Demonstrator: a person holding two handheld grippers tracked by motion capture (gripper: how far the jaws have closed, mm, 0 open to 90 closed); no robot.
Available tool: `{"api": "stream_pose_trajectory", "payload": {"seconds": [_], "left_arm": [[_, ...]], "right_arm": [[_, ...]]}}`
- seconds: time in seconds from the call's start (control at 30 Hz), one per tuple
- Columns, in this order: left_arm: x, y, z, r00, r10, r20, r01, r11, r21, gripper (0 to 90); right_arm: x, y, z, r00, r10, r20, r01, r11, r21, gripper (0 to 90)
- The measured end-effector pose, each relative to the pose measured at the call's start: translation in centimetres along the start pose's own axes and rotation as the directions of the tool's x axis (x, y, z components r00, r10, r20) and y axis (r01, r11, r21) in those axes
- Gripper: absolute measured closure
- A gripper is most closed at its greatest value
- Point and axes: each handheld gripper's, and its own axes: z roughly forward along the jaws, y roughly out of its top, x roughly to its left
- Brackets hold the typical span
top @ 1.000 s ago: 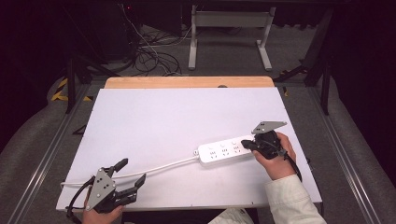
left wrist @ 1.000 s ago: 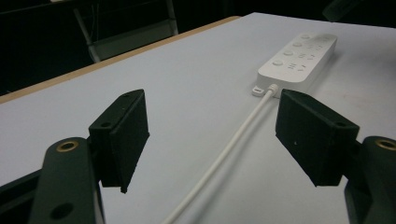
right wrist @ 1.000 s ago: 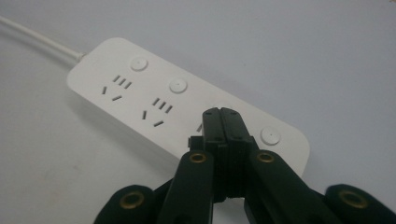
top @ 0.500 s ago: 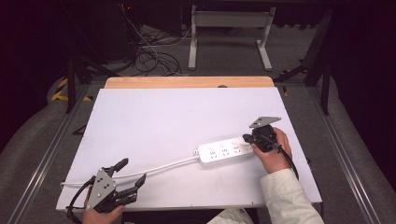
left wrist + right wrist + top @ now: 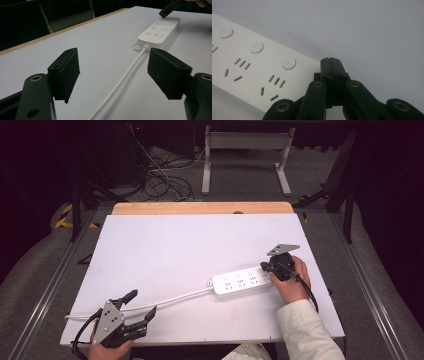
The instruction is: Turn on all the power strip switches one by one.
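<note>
right hand-held gripper [image 5: 273, 268] pinched fully closed, gripping nothing, tip at right end of white plastic power strip [image 5: 241, 281] lying right of centre on white surface [image 5: 165, 250]. press straight down on round switch [image 5: 288, 62]. left hand-held gripper [image 5: 139, 312] wide open, empty, straddling white cord [image 5: 120, 81].

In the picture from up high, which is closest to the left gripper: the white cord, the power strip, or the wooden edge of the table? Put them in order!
1. The white cord lies right beside the left gripper, at the near left.
2. The power strip lies farther right, by the right gripper.
3. The wooden edge is at the table's far side.
</note>
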Motion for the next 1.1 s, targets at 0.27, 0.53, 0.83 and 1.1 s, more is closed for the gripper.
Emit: {"api": "stream_pose_trajectory", "payload": {"seconds": [0.27,0.53,0.83,1.1], "left_arm": [[0.03,0.0,-0.02,1.0,0.003,0.0,-0.003,1.0,-0.003,26.3],[-0.02,0.0,-0.04,1.0,0.001,0.002,-0.001,1.0,-0.003,26.3],[-0.04,0.0,-0.06,1.0,0.004,0.003,-0.004,1.0,-0.004,26.3],[0.07,0.02,-0.18,1.0,0.004,-0.002,-0.004,1.0,-0.006,26.3]], "right_arm": [[-0.02,-0.12,0.09,1.0,0.003,-0.002,-0.003,1.0,-0.008,90.0],[-0.13,-0.27,0.26,0.9997,0.012,-0.019,-0.012,1.0,-0.018,90.0],[0.04,-0.24,0.35,0.9999,0.01,-0.007,-0.01,1.0,-0.006,90.0],[0.22,-0.17,0.41,1.0,0.0,0.004,0.0,1.0,0.002,90.0]]}}
